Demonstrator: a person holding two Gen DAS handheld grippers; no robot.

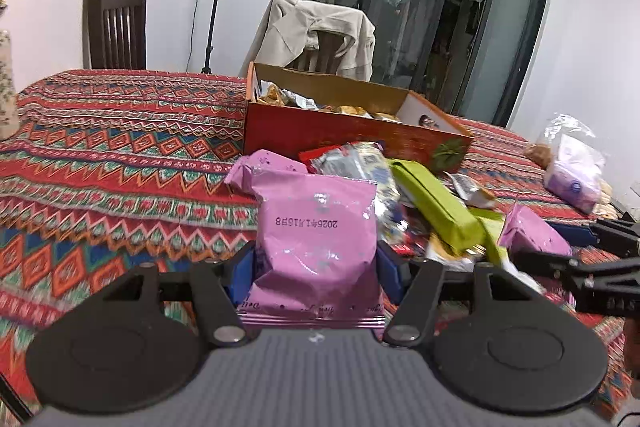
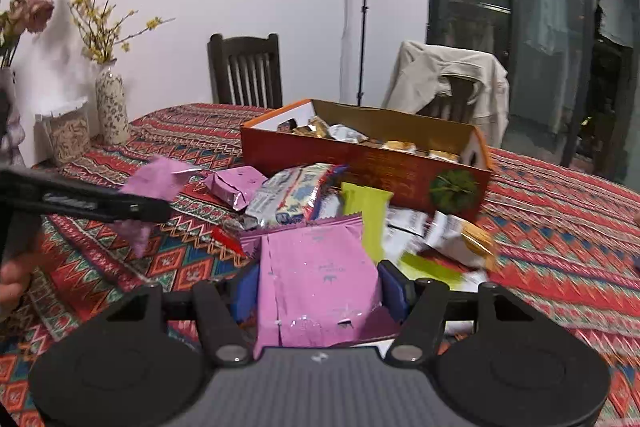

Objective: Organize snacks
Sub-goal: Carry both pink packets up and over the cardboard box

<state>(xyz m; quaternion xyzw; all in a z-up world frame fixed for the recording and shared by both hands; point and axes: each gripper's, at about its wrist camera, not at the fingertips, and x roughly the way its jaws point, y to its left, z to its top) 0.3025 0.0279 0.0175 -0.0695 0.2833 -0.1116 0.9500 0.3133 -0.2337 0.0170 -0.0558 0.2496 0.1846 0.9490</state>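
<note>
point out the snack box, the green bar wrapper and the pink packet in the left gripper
snack box (image 1: 344, 135): left wrist view, red front wall
green bar wrapper (image 1: 434, 205): left wrist view, top face
pink packet (image 1: 316, 227): left wrist view, middle, below the date

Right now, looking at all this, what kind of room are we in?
Most likely a home dining room: a table under a patterned cloth, wooden chairs around it with a jacket draped over one, and vases of flowers by the wall.

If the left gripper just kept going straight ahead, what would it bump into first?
Probably the snack pile just beyond the pink packet it holds, then the open box. Depth is hard to judge.
</note>
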